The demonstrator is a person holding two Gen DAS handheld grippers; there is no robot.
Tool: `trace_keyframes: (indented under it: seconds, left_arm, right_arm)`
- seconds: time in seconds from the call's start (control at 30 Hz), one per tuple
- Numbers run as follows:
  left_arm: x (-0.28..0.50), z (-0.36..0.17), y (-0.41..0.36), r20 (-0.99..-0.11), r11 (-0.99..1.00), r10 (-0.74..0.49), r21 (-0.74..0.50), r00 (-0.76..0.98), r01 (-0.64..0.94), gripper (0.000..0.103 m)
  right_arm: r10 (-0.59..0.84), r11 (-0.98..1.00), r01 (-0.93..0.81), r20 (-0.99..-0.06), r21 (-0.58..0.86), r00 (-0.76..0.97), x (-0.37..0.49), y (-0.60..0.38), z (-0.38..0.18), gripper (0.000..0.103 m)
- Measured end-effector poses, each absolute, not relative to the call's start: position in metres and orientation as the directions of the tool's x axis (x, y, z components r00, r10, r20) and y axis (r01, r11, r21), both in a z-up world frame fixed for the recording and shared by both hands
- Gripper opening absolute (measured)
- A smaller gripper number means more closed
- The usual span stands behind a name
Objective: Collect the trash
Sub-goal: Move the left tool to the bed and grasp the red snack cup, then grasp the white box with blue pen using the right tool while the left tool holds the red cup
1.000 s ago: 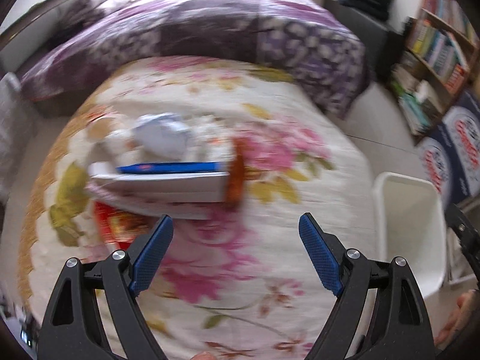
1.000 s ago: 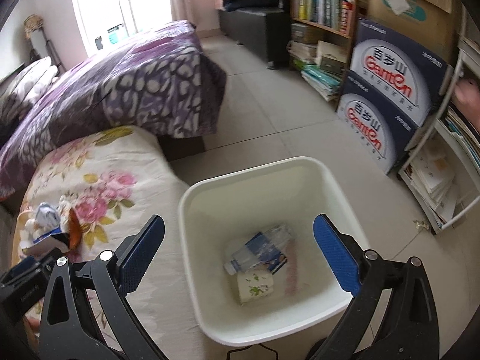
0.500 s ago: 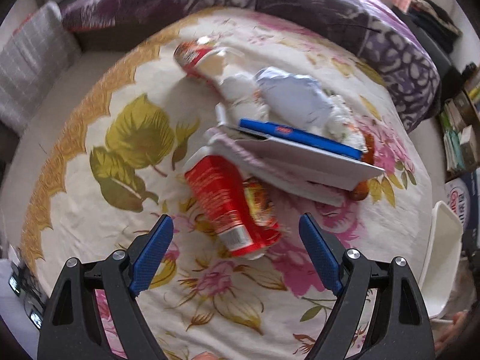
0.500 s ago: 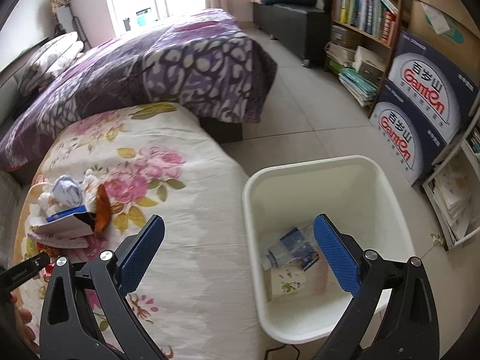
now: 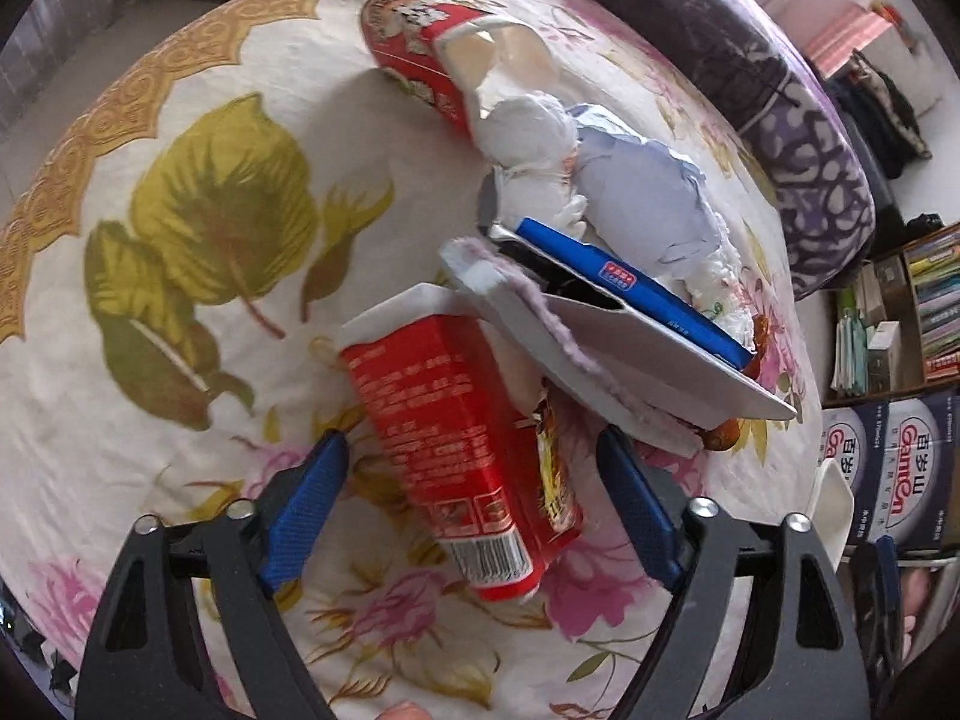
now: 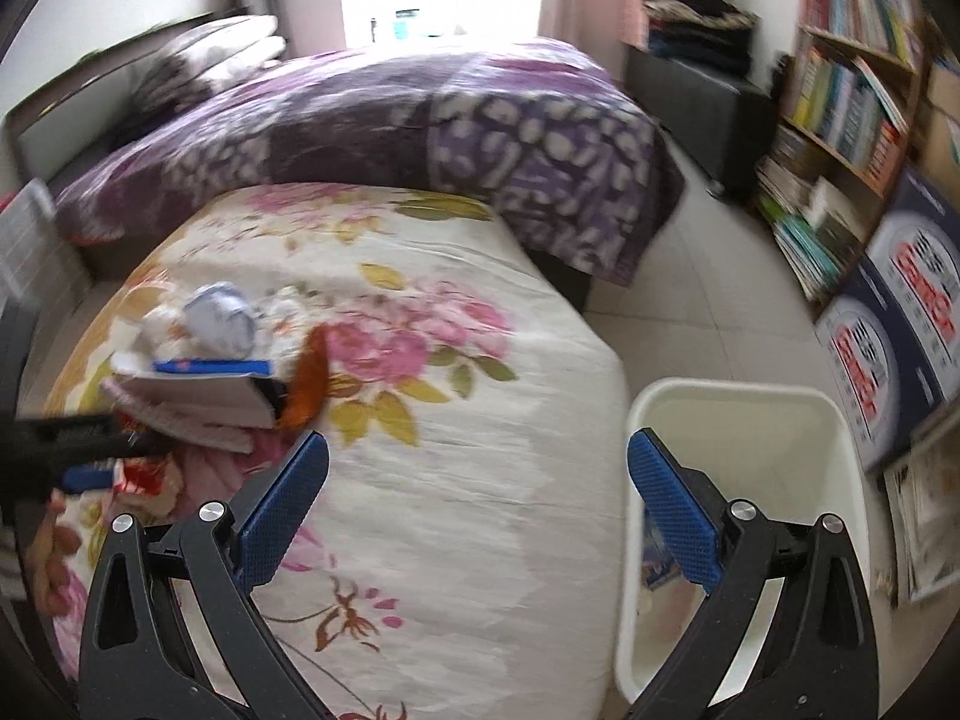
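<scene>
My left gripper (image 5: 471,507): two black plastic arms, each with a long slot cut through it, and two silver screw heads per side. Fingers (image 5: 303,501) are faced with blue textured pads. My right gripper (image 6: 477,507): same build, black slotted arms, silver screws, blue pads (image 6: 675,513) with a fine dimpled grid. My left hand (image 6: 51,564) shows at the frame edge in the right view, no sleeve visible.
</scene>
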State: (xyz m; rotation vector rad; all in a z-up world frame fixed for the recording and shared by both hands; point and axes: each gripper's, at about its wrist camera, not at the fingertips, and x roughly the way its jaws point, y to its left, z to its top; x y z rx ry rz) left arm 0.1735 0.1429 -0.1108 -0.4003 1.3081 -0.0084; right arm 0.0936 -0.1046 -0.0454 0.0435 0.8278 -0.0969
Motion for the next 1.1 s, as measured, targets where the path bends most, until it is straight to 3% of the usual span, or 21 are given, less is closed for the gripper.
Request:
trace_keyframes:
  seconds: [0.17,0.4,0.53,0.77,1.0,1.07,1.1]
  left_arm:
    - [0.171,-0.110,0.142,-0.943,0.943,-0.226,-0.275,0.243,-0.188,0.037]
    - [0.154,-0.091,0.179,-0.945,0.936,-0.190,-0.257,0.268,-0.241,0.036]
    - [0.145,-0.053,0.185,-0.925,0.965,-0.078,-0.164,0.371,-0.206,0.036]
    - [0.142,-0.005,0.197,-0.872,0.961,-0.119,-0.221,0.475,-0.165,0.036]
    - [0.146,0.000,0.214,-0.860,0.937,-0.168,-0.292,0.481,-0.194,0.037]
    - [0.147,-0.003,0.220,-0.863,0.931,-0.174,-0.301,0.475,-0.207,0.037]
    - [0.147,-0.005,0.222,-0.865,0.928,-0.173,-0.303,0.471,-0.216,0.037]
  right_arm:
    - [-0.017,0.997,-0.044,-0.732,-0.065,0.681,0.093,-0.074,-0.049,0.096]
    - [0.066,0.970,-0.213,-0.720,-0.115,0.690,0.086,-0.031,-0.053,0.096]
    - [0.128,0.938,-0.319,-0.718,-0.136,0.684,0.086,-0.005,-0.052,0.096]
    - [0.119,0.824,-0.471,-0.715,-0.316,0.689,0.119,0.046,-0.047,0.095]
    - [0.097,0.731,-0.562,-0.757,-0.386,0.647,0.149,0.080,-0.058,0.087]
    - [0.080,0.700,-0.587,-0.771,-0.408,0.632,0.154,0.090,-0.066,0.081]
    - [0.075,0.691,-0.596,-0.779,-0.409,0.623,0.155,0.092,-0.070,0.070]
